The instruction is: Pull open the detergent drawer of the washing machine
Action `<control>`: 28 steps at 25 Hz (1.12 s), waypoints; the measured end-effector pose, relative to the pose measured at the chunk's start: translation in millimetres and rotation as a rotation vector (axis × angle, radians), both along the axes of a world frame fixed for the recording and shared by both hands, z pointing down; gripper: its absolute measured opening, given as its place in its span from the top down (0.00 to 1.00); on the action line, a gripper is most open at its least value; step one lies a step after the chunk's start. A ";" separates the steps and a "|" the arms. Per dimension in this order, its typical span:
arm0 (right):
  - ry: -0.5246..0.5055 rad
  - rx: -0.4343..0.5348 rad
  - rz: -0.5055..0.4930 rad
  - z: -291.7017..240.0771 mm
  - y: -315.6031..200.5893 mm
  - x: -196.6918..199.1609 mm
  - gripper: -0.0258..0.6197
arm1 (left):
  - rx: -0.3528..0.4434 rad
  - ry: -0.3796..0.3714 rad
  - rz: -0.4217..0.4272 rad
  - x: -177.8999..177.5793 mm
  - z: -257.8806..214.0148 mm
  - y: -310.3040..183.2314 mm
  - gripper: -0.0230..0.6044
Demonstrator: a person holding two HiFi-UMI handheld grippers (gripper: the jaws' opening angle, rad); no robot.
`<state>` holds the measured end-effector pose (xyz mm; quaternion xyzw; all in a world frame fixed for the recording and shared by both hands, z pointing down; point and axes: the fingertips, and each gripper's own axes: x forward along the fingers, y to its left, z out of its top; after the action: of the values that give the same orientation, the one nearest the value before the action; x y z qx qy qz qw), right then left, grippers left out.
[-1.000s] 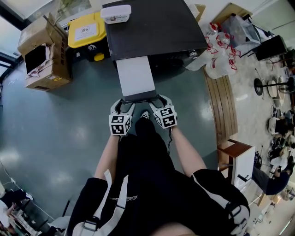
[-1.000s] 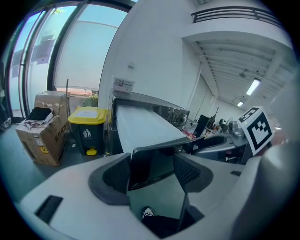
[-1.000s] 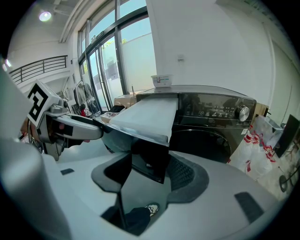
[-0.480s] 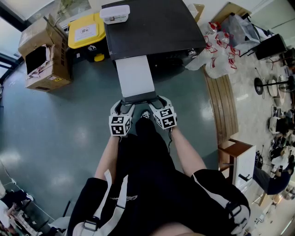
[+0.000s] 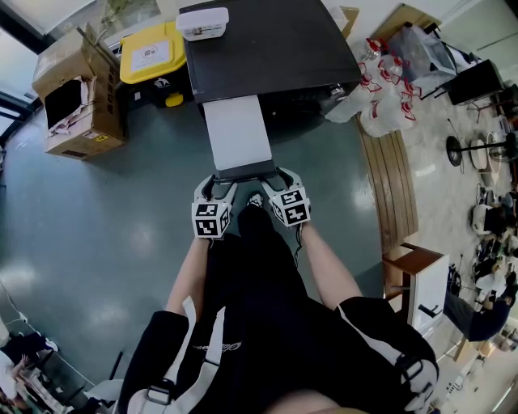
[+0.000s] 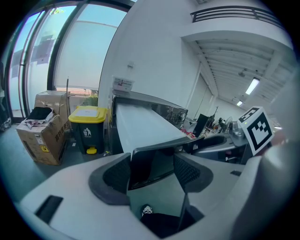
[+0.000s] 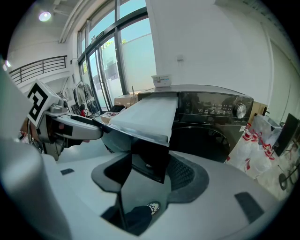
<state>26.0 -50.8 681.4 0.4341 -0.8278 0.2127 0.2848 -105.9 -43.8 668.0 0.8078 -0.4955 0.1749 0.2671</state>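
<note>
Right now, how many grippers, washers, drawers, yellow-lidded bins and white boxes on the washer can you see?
Grippers: 2 (left gripper, right gripper)
Washer: 1
Drawer: 1
Bin: 1
White box: 1
Total: 6

yellow-lidded bin (image 5: 150,55) | cardboard box (image 5: 81,105) beside it | plastic bags (image 5: 387,101)

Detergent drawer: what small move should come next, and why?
Probably open both jaws and let go: the drawer already stands far out of the washing machine, with the left gripper and the right gripper clamped on its front.
</note>
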 end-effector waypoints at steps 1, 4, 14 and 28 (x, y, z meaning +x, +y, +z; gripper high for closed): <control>0.000 0.000 0.001 0.0 0.2 0.2 0.59 | -0.001 0.000 0.001 0.1 -0.1 0.2 0.50; 0.004 -0.002 0.001 1.1 1.4 1.1 0.59 | -0.004 -0.001 0.000 1.0 0.8 1.5 0.50; 0.011 0.004 0.031 6.7 2.4 1.7 0.59 | -0.010 -0.005 0.007 1.7 5.5 1.9 0.50; -0.006 0.005 0.106 2.1 25.8 7.8 0.58 | -0.033 0.044 -0.041 -21.6 -2.2 17.6 0.50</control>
<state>33.8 -25.0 683.5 0.4772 -0.8051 0.2268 0.2696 -127.5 -26.2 665.8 0.7967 -0.5030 0.1596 0.2946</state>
